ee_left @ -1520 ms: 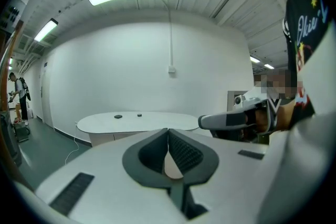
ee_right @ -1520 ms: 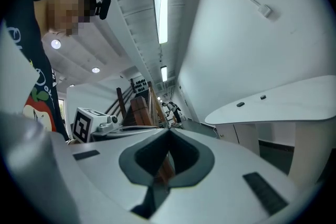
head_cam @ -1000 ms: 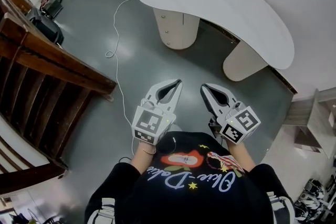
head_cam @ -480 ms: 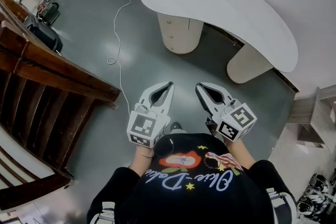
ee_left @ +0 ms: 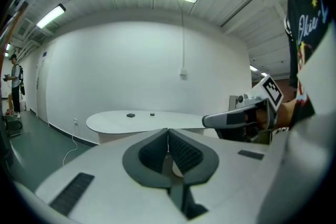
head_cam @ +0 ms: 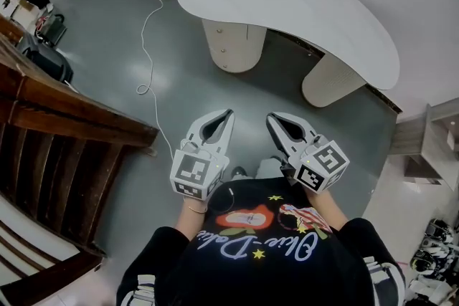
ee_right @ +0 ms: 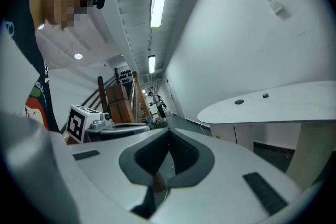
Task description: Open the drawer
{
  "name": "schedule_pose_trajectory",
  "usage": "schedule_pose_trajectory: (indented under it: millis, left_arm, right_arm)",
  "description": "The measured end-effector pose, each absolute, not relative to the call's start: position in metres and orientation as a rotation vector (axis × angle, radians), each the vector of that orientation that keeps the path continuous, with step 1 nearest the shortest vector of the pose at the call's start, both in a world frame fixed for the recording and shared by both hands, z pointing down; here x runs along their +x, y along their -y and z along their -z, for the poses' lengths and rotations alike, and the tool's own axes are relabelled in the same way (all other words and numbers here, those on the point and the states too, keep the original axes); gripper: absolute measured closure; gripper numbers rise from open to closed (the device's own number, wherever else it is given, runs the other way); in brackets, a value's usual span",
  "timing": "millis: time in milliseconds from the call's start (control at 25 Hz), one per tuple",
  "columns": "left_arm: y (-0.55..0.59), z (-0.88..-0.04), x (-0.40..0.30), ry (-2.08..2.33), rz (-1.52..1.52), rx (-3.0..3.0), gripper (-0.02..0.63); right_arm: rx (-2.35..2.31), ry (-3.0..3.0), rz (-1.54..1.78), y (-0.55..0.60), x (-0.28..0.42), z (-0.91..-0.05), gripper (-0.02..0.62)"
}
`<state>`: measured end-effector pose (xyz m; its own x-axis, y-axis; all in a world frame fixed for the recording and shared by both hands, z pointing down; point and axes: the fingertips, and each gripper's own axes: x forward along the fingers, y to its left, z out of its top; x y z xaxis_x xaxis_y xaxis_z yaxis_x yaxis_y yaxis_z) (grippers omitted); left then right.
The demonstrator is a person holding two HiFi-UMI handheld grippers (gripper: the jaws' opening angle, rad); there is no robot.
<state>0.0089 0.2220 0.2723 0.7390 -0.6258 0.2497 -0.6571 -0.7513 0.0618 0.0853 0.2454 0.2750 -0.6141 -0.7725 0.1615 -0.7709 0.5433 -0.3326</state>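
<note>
Upper centre of the head view, under the curved white desk (head_cam: 344, 18), sits one drawer pedestal (head_cam: 228, 46), well apart from me. Fronts prob. light, rigid; I'd take a small knob (head_cam: 223, 28), two or maybe three, too tiny to count. My left gripper (head_cam: 229, 112) & right gripper (head_cam: 270, 117): both pinched closed, empty.

The desk (head_cam: 315, 18) is white, its drawer pedestal (head_cam: 229, 46) cream, the floor (head_cam: 115, 46) grey-green, the railing (head_cam: 72, 118) dark brown
</note>
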Motion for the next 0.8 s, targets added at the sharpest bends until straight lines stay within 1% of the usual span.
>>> schedule_pose_trajectory:
  millis: [240, 600, 800]
  left_arm:
    - [-0.203, -0.277, 0.023, 1.019, -0.328, 2.804, 0.600]
    - [-0.143, -0.272, 0.002, 1.171, -0.366, 2.747, 0.600]
    - [-0.106, -0.270, 0.004, 1.191, -0.370, 2.751, 0.600]
  right_arm:
    - [-1.398, -2.743, 0.614, -0.221, 0.102, -0.287, 0.597]
    - [-1.258, -2.799, 0.603, -0.144, 0.088, -0.281, 0.597]
    - [-1.230, -2.814, 0.620, -0.103, 0.087, -0.282, 0.597]
